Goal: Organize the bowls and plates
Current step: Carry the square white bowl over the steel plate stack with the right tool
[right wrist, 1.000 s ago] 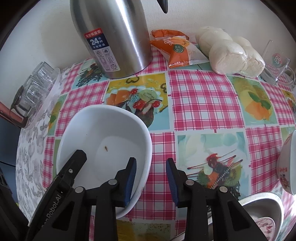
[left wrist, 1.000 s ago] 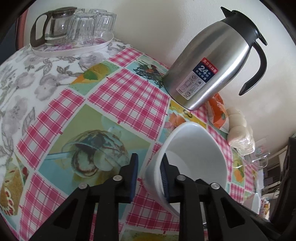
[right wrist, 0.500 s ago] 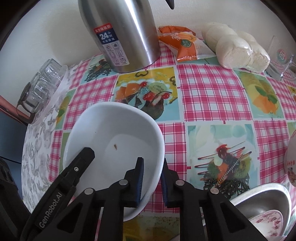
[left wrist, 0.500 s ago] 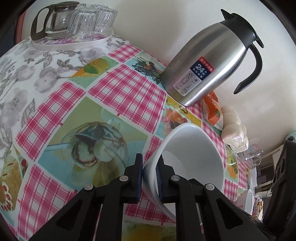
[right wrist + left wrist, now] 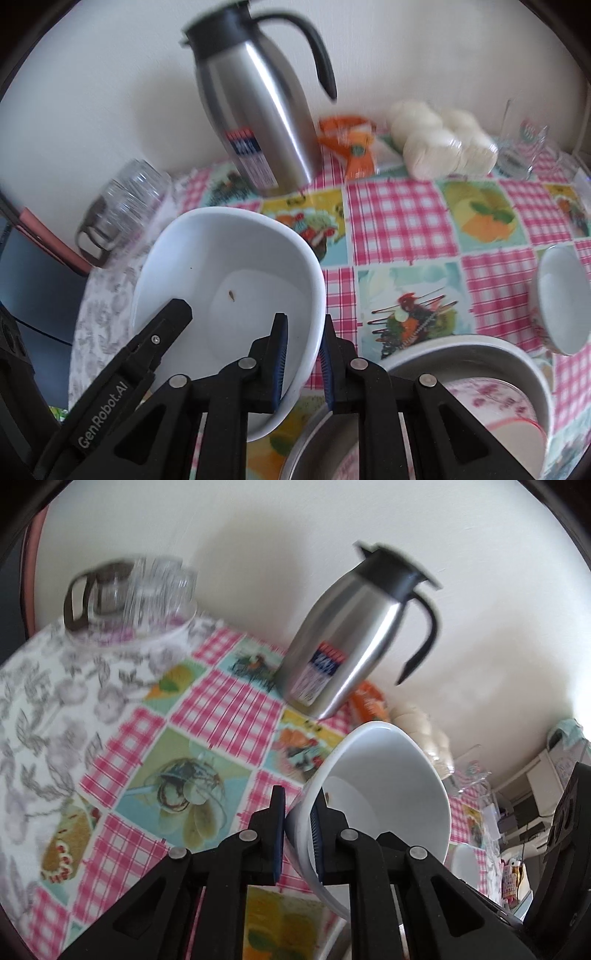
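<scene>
A large white bowl [image 5: 388,786] [image 5: 229,280] is held up off the checked tablecloth by both grippers. My left gripper [image 5: 298,836] is shut on its left rim. My right gripper [image 5: 303,363] is shut on its right rim. The left gripper's black arm [image 5: 122,373] shows across the bowl in the right wrist view. A metal basin [image 5: 461,354] with a pink floral plate [image 5: 491,398] inside sits at the lower right, under the bowl's edge. A small white bowl [image 5: 563,299] stands at the far right.
A steel thermos jug [image 5: 343,646] [image 5: 258,110] stands by the wall. A tray with a glass pot and glasses [image 5: 129,598] is at the back left. An orange snack packet [image 5: 351,144], wrapped white buns [image 5: 443,144] and a glass mug [image 5: 521,151] line the back.
Both grippers closed on the bowl's rim, then lifted it off the table and toward the near right, above the metal basin. The views are blurred by the motion.
</scene>
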`<state>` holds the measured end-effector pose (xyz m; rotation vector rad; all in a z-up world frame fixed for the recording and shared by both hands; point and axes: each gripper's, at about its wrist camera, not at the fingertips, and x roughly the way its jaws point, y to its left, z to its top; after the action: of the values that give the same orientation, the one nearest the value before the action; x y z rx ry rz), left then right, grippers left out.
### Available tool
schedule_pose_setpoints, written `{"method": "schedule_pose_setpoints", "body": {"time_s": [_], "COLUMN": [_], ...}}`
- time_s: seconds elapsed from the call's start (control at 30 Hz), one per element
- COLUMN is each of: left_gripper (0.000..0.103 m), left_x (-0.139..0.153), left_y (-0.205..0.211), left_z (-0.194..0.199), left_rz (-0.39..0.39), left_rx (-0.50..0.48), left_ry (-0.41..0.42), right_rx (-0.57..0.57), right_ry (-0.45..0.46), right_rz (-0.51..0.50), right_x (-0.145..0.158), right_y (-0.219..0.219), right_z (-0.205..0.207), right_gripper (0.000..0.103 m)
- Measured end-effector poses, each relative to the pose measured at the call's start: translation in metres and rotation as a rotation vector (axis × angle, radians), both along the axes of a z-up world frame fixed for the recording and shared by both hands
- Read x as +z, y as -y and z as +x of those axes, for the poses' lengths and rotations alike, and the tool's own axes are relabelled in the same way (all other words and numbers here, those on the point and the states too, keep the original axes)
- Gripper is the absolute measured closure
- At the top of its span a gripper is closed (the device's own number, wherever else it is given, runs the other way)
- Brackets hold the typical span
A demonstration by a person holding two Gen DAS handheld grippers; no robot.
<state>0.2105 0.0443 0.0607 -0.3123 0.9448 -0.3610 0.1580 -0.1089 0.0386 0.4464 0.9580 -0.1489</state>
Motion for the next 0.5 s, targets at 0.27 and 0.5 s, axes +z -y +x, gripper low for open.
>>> {"method": "schedule_pose_setpoints", "body": {"time_s": [0.27,0.5], "left_gripper": [0.090,0.090], "left_x": [0.049,0.081], "left_y": [0.003,0.015], "left_z": [-0.039,-0.079], "left_rz": [-0.041,-0.072], "left_rx": [-0.022,-0.067], "left_ry": [0.073,0.120], "right_rx": [-0.031,-0.063], "right_ry": [0.130,0.222], "right_rz": [-0.021,-0.010], "right_x": [0.055,0.085], "right_y": [0.005,0.019], "right_z": [-0.049,-0.099], "right_gripper": [0.085,0.085]}}
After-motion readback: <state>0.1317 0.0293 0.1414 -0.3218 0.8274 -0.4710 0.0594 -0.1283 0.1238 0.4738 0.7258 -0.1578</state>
